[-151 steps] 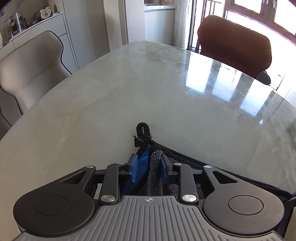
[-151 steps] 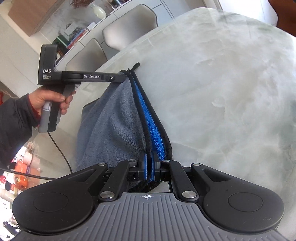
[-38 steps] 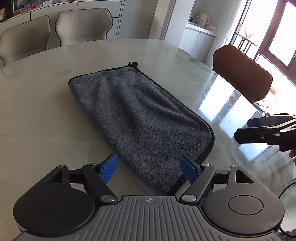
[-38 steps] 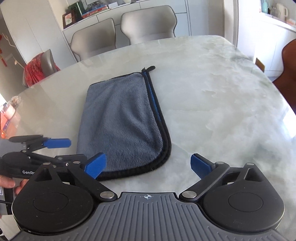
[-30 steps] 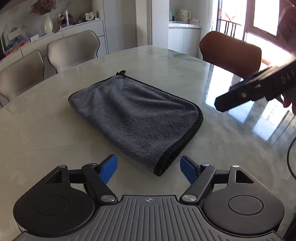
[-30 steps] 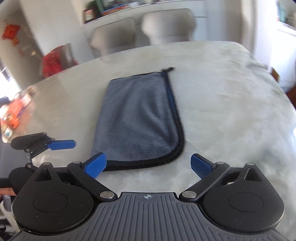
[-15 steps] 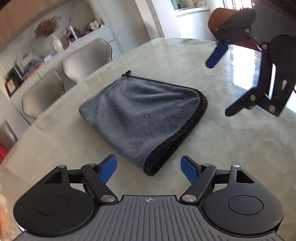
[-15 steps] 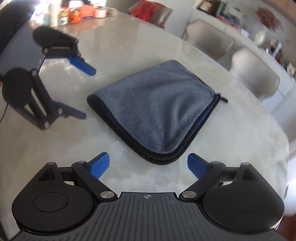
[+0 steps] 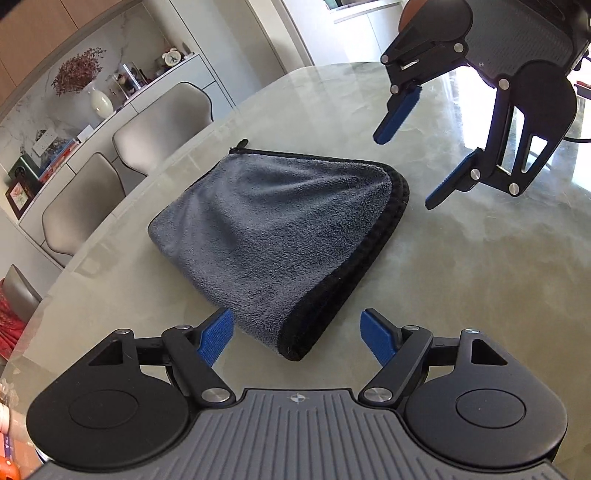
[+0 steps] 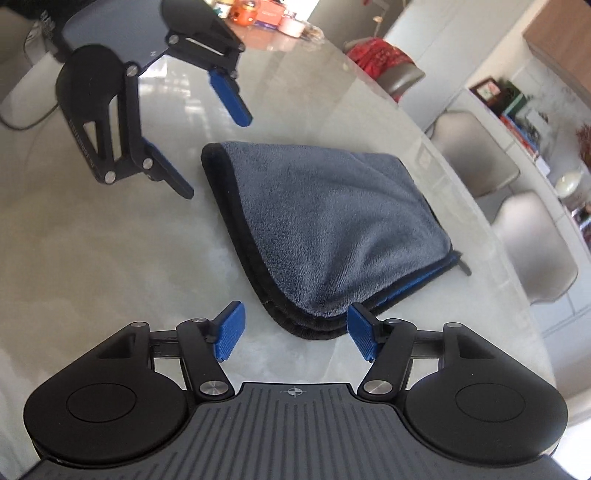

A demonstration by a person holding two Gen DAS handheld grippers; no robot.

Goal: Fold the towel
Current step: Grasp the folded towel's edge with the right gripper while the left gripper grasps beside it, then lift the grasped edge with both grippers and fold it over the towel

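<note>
A grey towel (image 9: 280,229) with a black hem lies folded on the marble table (image 9: 461,277); blue shows along one edge (image 10: 417,284). My left gripper (image 9: 297,338) is open and angled down, and one corner of the towel lies between its blue pads (image 9: 216,338) without touching them. My right gripper (image 10: 297,330) is at the neighbouring corner with its jaws closing. That layered corner lies between the pads (image 10: 364,332), which do not press on it. Each gripper shows in the other's view: the right gripper (image 9: 406,171) beside the towel's hem, the left gripper (image 10: 216,157) beyond the far corner.
Pale upholstered chairs (image 9: 162,114) stand along the table's far side, with a shelf of ornaments (image 9: 92,92) behind. Small jars and boxes (image 10: 273,18) sit at the table's far end. The bare table top (image 10: 110,258) stretches round the towel.
The towel, once held up by both grippers, now lies folded on the table. Both grippers have dropped closer to its corners. The right one has rolled and its jaws have narrowed.
</note>
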